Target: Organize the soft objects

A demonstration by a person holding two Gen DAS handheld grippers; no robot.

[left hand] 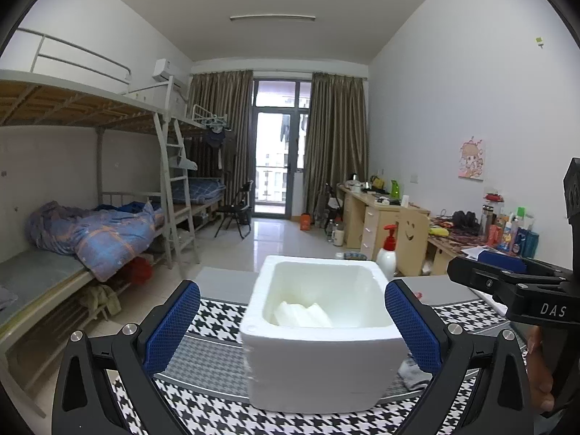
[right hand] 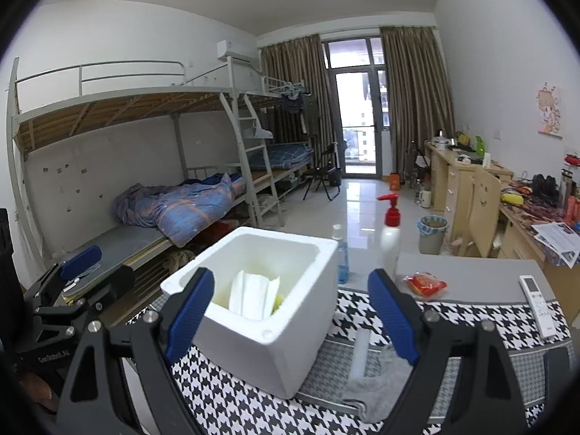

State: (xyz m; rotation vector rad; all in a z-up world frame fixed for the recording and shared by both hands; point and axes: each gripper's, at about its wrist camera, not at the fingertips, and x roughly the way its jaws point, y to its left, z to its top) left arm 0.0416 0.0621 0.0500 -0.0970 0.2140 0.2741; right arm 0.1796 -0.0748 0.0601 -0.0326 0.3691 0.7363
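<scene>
A white foam box (left hand: 319,373) stands on the houndstooth cloth (left hand: 203,413), with folded white soft items (right hand: 253,297) and something yellow inside. My left gripper (left hand: 291,326) is open; its blue pads flank the box's near end and a gap shows on the left side. In the right wrist view my right gripper (right hand: 290,317) is also open, just behind the box's near right corner, with nothing pressed between its pads. A grey sock (right hand: 377,388) lies on the cloth under its right finger, beside a white strip (right hand: 359,355).
On the table's far part lie a red packet (right hand: 424,284), a white remote (right hand: 536,304), a red-pump lotion bottle (right hand: 389,239) and a blue bottle (right hand: 340,257). Bunk beds (left hand: 108,232) run along the left wall and cluttered desks (left hand: 384,214) along the right.
</scene>
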